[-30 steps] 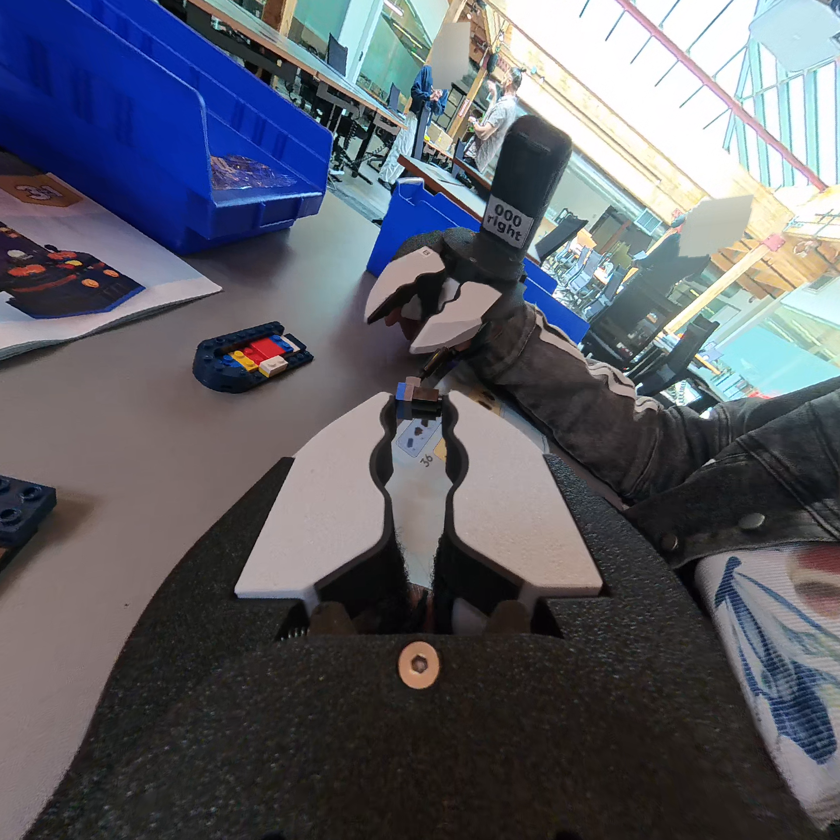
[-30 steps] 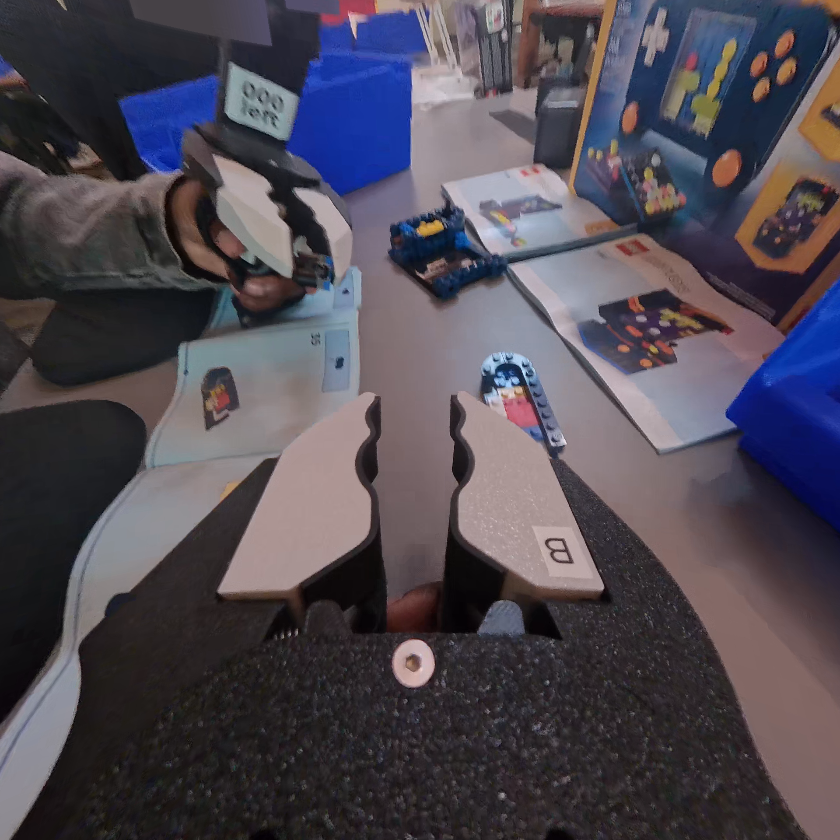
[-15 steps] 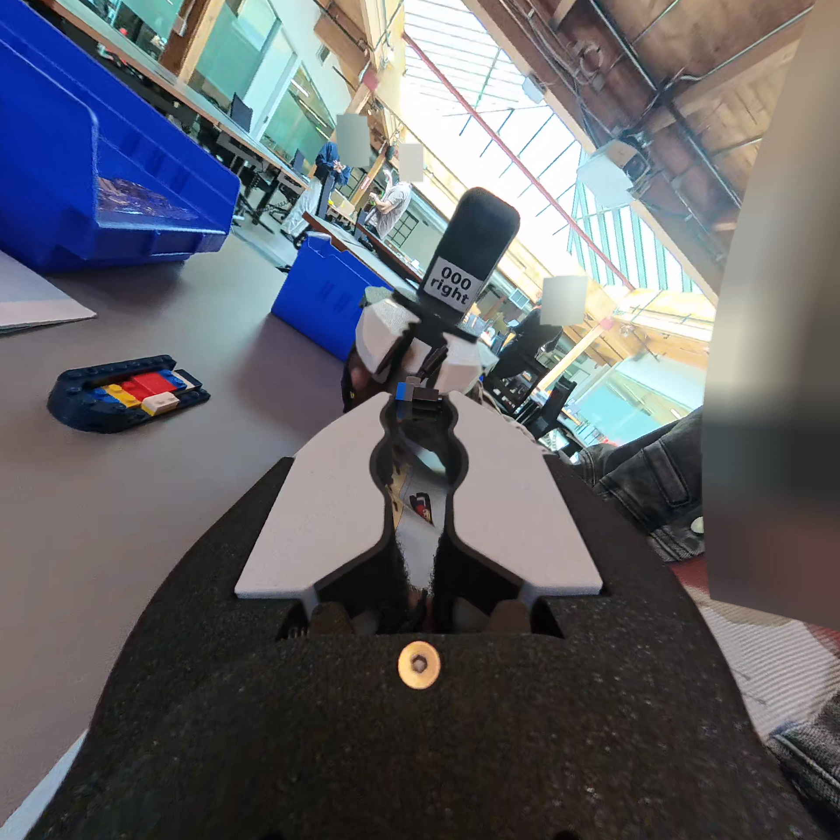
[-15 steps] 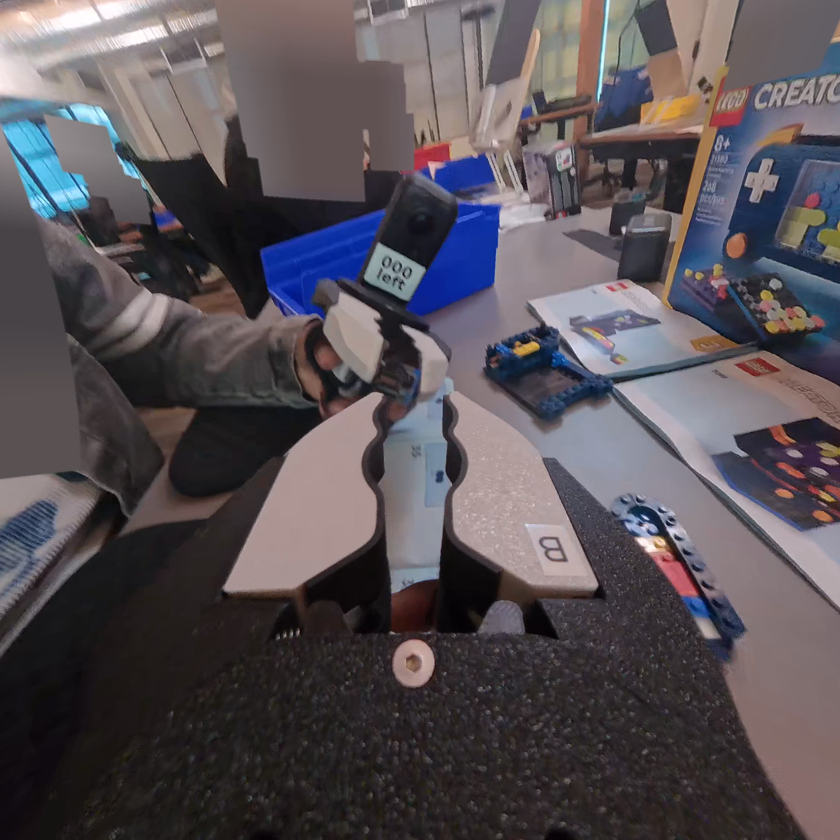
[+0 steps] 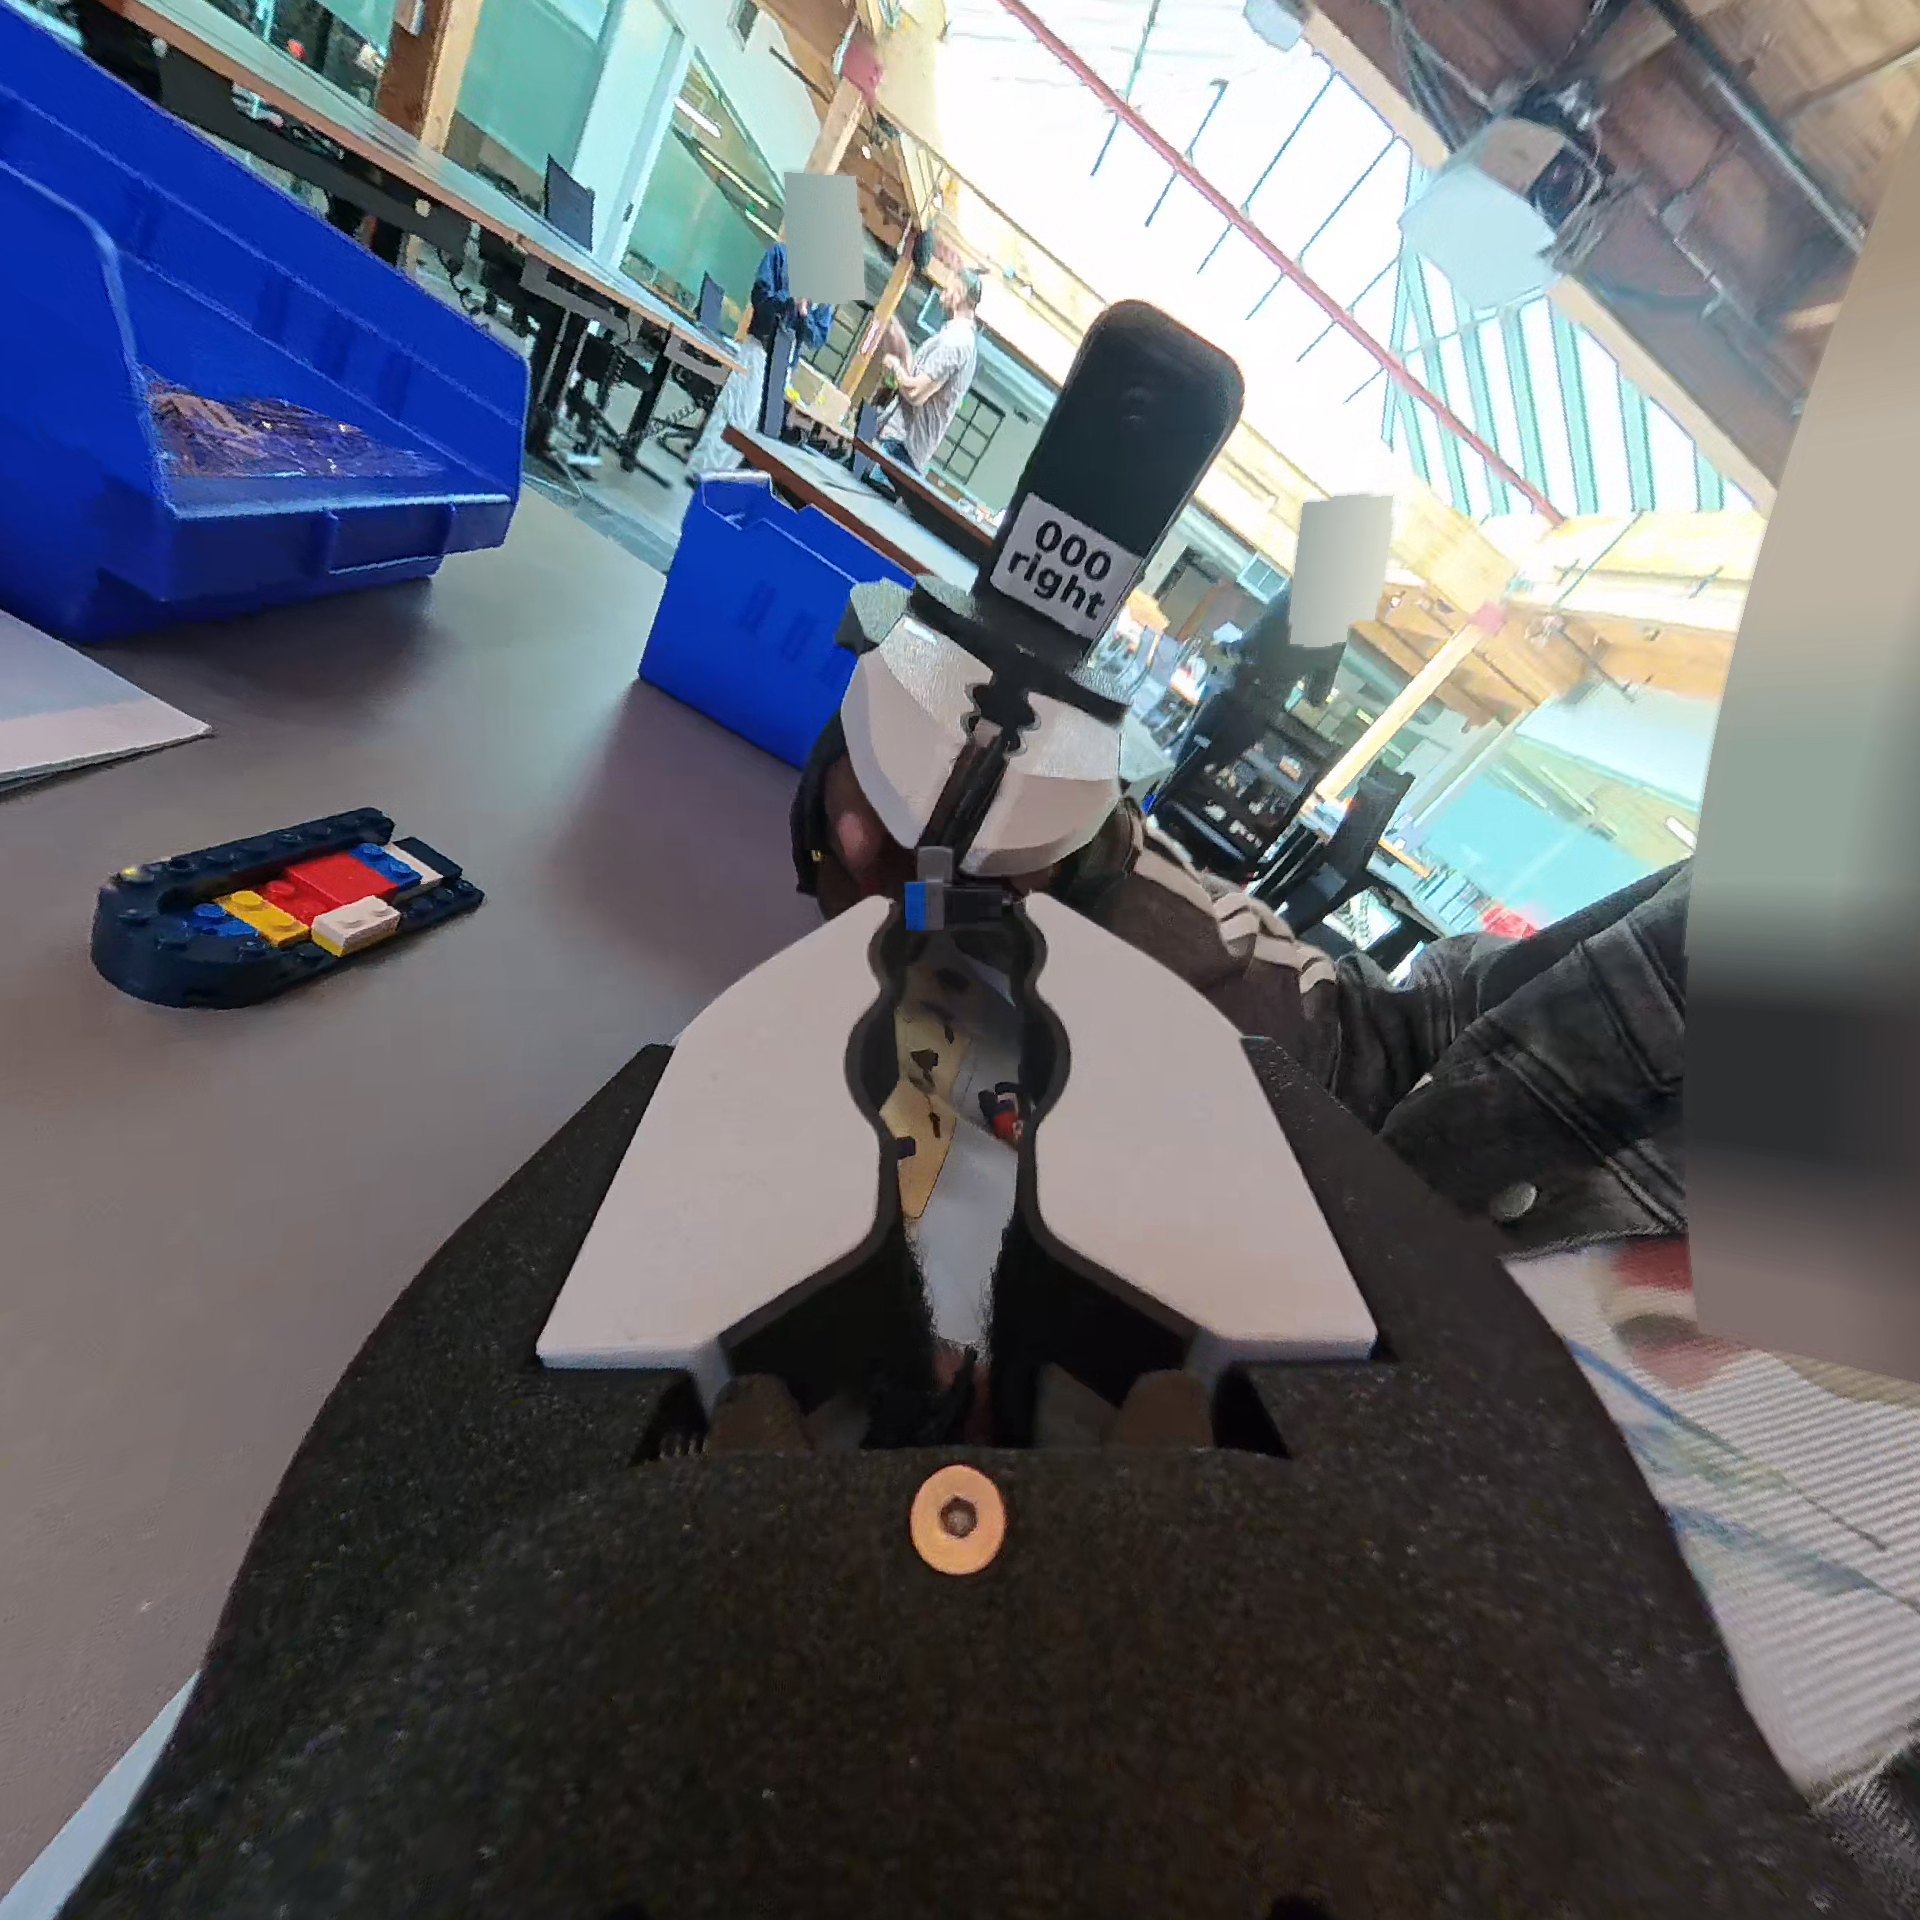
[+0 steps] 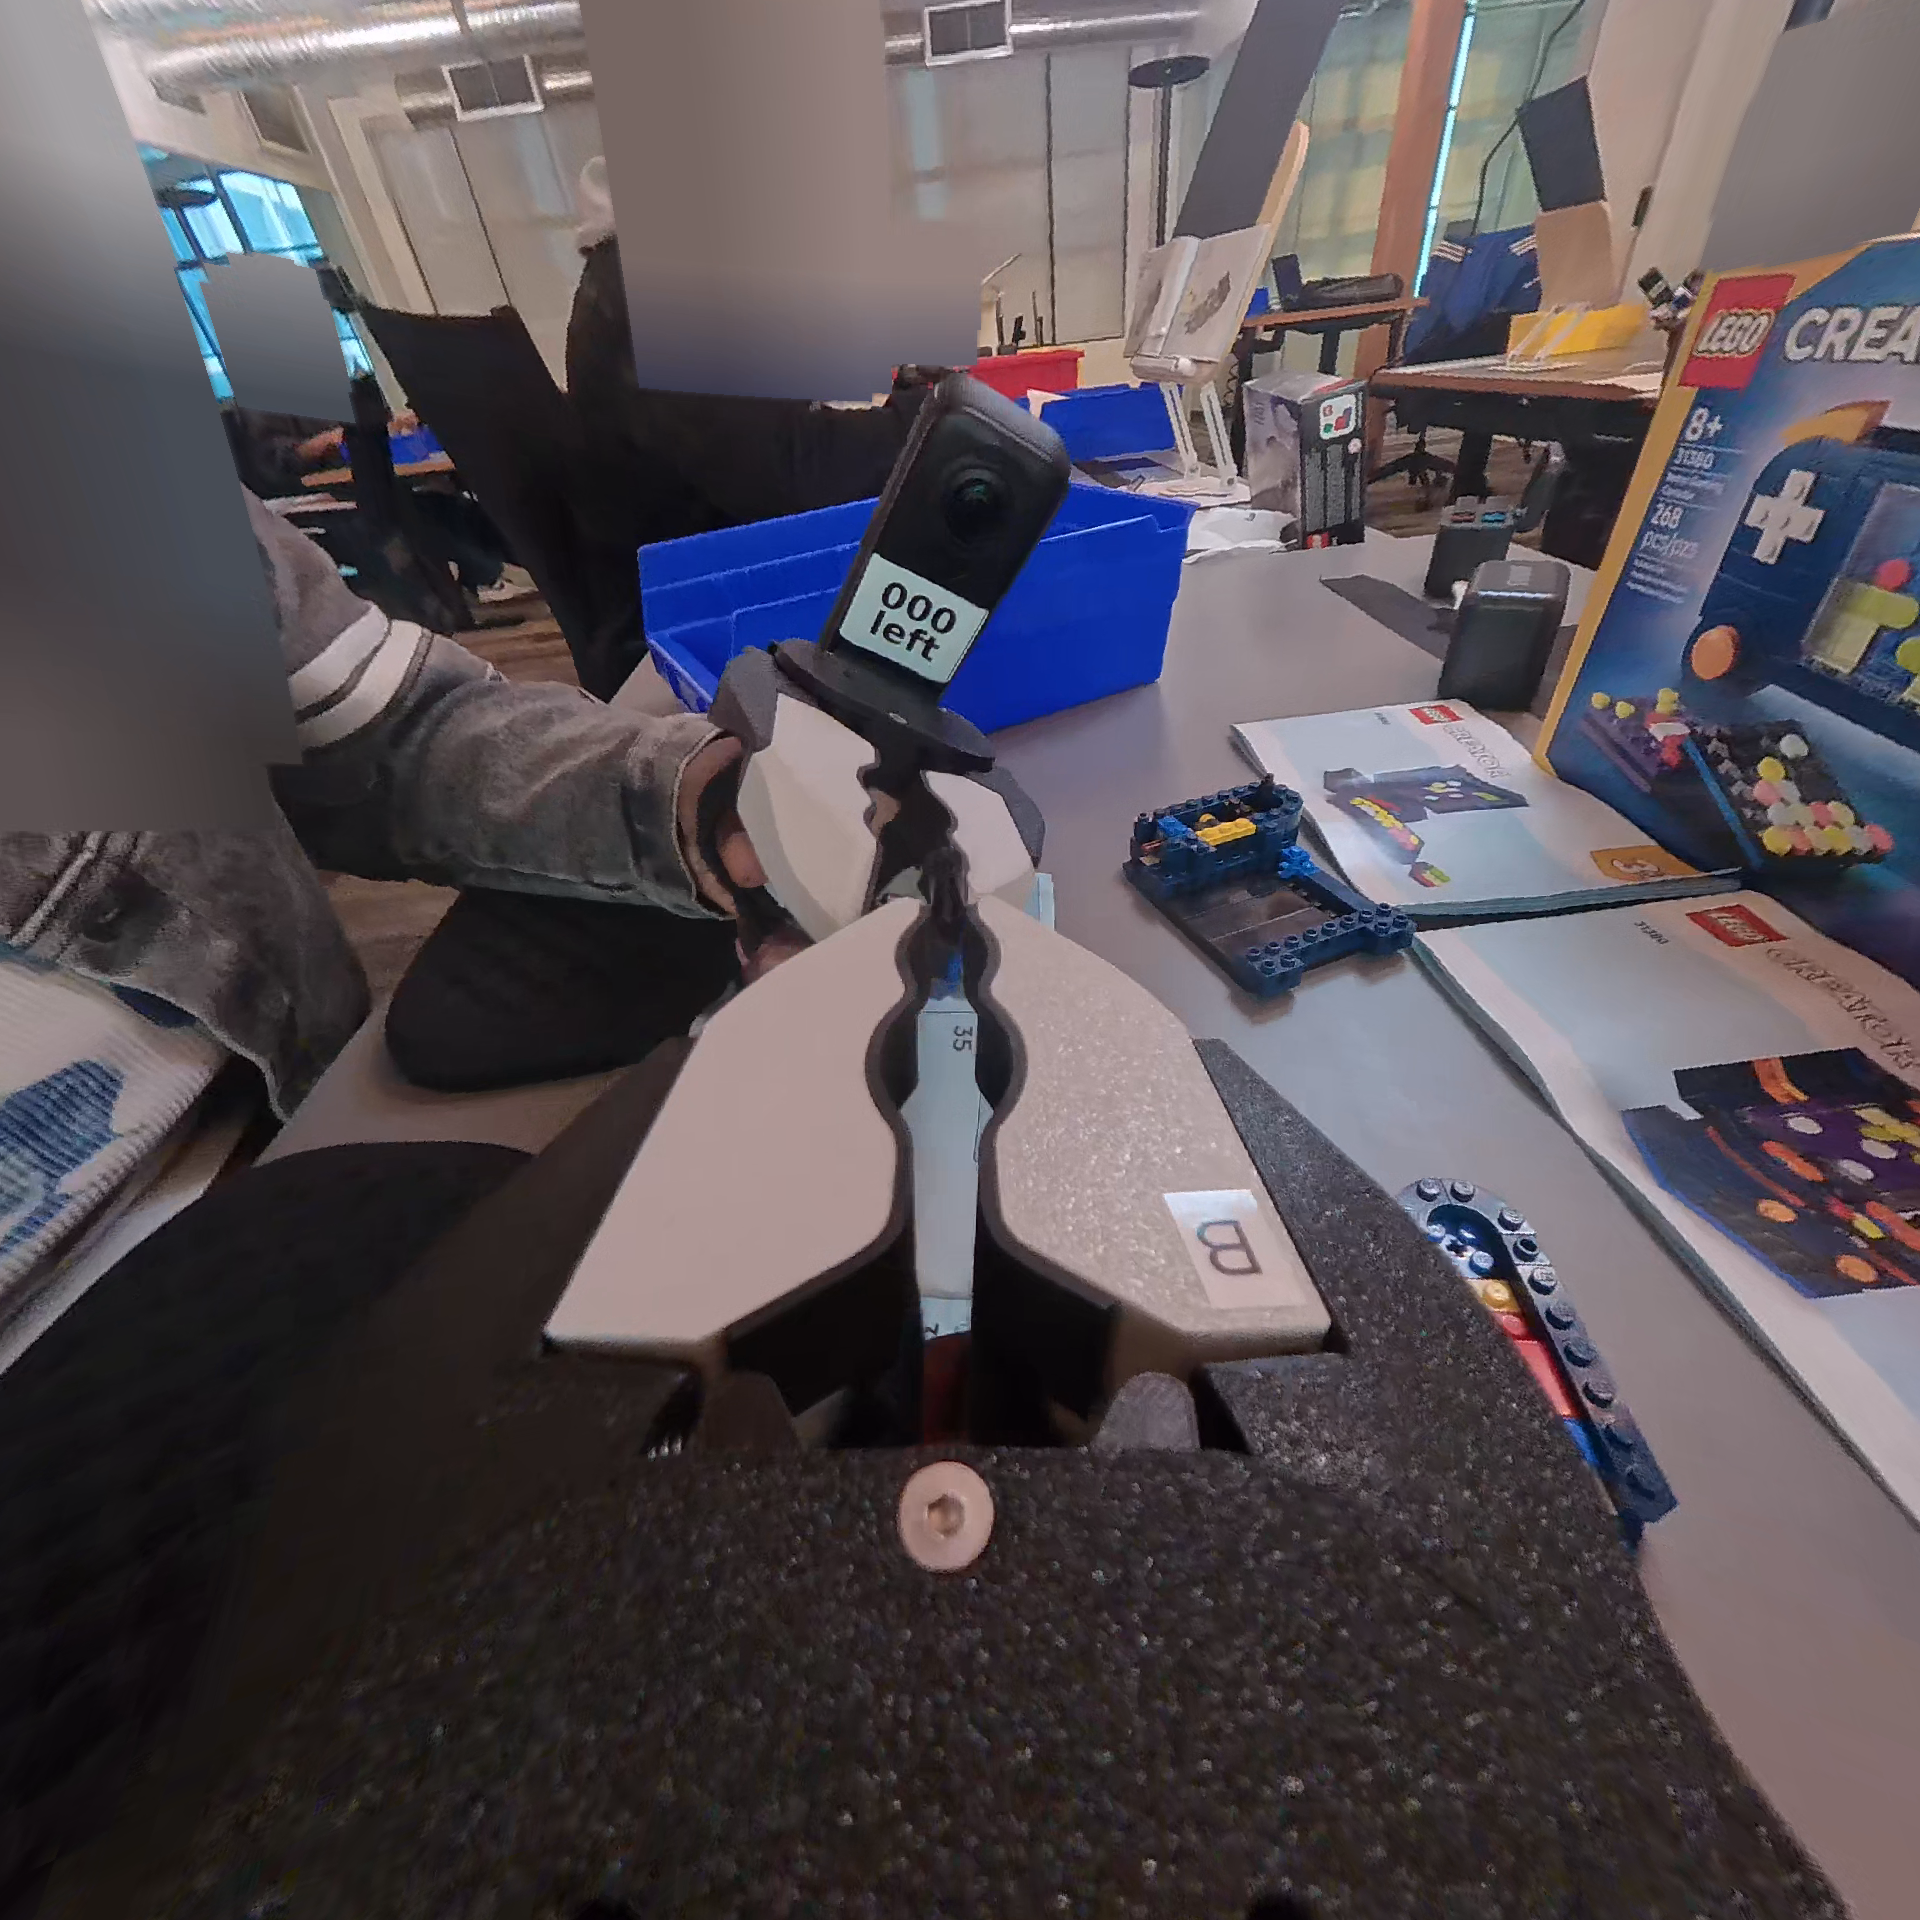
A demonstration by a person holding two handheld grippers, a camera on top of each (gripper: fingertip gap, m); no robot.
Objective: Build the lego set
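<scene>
Left claw (image 5: pixel 958 906): raised, tips narrowly apart, pinching a small blue-and-grey brick piece (image 5: pixel 940 900).
Right claw (image 6: pixel 948 914): facing it at 12 o'clock, tip to tip, fingers nearly together on the same piece.
Sleeves: grey denim.

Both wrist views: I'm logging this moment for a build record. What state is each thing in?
left gripper: fingers clamped on the small blue, grey and black brick piece.
right gripper: fingers nearly shut, pinching that piece's grey top.
dark blue curved brick plate: flat on the grey table, partly filled.
blue plastic bin: open-topped.
blue cardboard toy box: upright.
</scene>
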